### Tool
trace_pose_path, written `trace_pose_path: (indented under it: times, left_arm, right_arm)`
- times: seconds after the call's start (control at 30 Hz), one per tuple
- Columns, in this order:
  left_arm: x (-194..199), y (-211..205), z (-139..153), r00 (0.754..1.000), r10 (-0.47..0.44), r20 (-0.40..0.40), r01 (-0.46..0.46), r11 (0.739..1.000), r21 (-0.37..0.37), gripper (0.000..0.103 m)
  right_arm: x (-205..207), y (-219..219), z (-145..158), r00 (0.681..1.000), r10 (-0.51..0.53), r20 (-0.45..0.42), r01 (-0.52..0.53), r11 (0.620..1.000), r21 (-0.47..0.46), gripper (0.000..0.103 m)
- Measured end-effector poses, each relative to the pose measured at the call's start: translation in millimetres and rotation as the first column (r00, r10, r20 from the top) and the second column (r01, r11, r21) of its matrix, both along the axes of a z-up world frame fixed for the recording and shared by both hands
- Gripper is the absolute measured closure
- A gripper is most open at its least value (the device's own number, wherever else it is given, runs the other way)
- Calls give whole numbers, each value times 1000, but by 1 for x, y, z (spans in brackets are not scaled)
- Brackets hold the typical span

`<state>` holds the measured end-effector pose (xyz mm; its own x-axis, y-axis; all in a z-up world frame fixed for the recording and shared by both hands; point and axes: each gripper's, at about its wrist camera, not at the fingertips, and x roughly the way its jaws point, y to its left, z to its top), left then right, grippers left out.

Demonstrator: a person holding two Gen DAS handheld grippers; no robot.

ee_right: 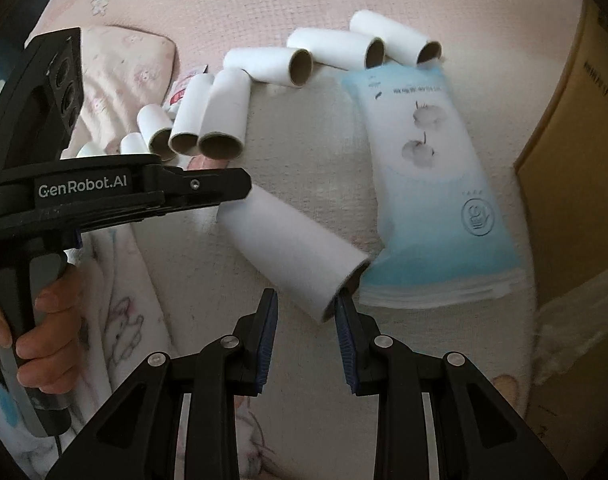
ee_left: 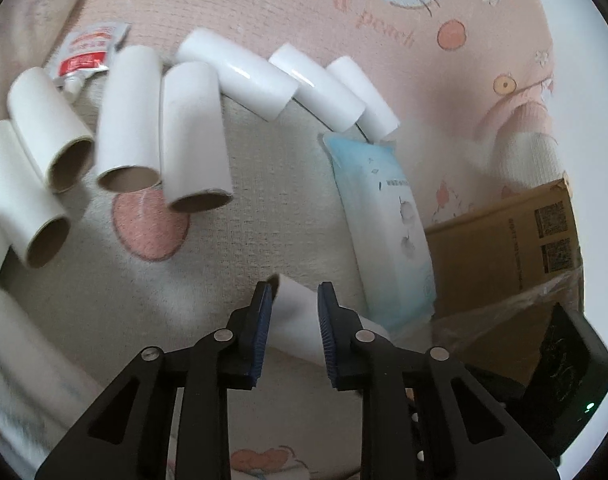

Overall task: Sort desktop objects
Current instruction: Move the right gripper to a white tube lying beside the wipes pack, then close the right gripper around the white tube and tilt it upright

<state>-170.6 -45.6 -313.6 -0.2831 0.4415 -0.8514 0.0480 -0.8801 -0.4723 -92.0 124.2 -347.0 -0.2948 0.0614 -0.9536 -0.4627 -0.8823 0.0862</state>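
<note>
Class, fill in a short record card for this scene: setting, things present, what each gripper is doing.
Surface: pink patterned blanket
Held item: white paper tube, gripped at one end by the left gripper
Right gripper: open, one finger at the tube's open end
Other tubes: lying in a curved row on the blanket
Also present: blue tissue pack, red-and-white sachet, cardboard box

Black plastic tongs [ee_left: 292, 312] with blue ribbed pads, silver pivot screws; white "GenRobot.AI" lettering; seemingly bare-skinned hand [ee_right: 31, 320].
</note>
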Motion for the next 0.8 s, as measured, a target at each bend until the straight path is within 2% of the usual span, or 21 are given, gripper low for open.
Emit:
trace_pose_path:
  times: [0.1,0.17,0.3,0.5,0.67,0.8]
  left_arm:
    - [10,-4,4,998,56,-16,-56,998,-6,75]
    - [16,-7,5,997,78,-12,-78,997,16,75]
    - [20,-5,4,996,92,-10,-92,996,15,75]
    - [23,0,-8,997,66,37,-68,996,52,75]
    - [16,5,-18,997,53,52,-57,994,94,75]
    - [7,12,-30,995,40,89,-50,993,109,75]
  right_arm:
    - [3,0,13,1000,12,-19,-12,1000,5,78]
    - [4,-1,21,999,34,-23,-34,999,13,78]
    - [3,-4,30,996,86,-15,-84,992,93,78]
    - [-15,5,17,994,108,30,-111,987,113,78]
    - [-31,1,6,979,189,74,-198,970,138,78]
    - [-42,-2,-9,961,253,107,-264,959,102,78]
